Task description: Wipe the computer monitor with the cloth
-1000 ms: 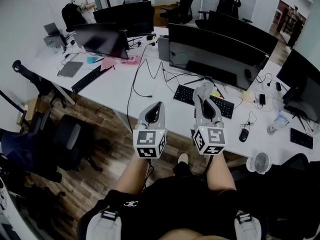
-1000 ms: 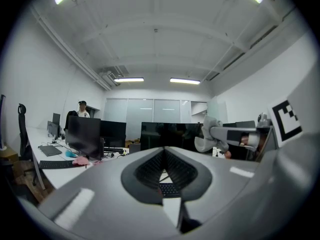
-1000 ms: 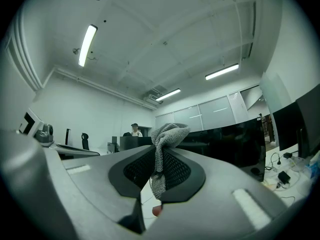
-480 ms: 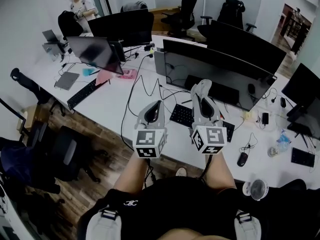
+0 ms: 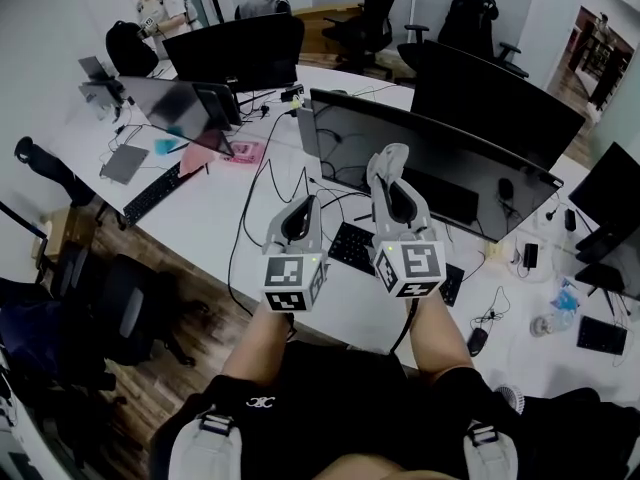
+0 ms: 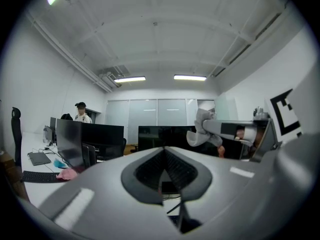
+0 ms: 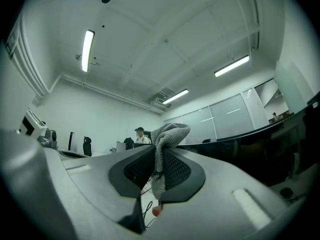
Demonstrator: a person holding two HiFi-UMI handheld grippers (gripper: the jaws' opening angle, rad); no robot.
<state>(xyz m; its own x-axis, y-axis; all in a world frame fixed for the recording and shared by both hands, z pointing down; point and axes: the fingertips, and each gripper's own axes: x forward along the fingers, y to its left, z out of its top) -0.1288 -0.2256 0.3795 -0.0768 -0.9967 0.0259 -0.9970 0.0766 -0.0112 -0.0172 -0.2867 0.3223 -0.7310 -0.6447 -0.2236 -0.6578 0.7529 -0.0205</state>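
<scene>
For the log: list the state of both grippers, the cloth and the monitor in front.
left gripper: shut, nothing between its jaws.
right gripper: shut on the cloth.
cloth: bunched, pinched between the jaws, sticking up past their tips.
monitor: upright on the desk, screen dark.

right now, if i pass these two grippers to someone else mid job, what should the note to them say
Left gripper: shut, nothing in it, held up beside the right one.
Right gripper: shut on the grey knitted cloth, which sticks out past the jaw tips.
Wide black curved monitor: on the white desk straight ahead, behind the black keyboard.
Done: the cloth is picked up and gripped.
Left: the cloth does not look to be on the screen yet, so the whole wipe remains.
</scene>
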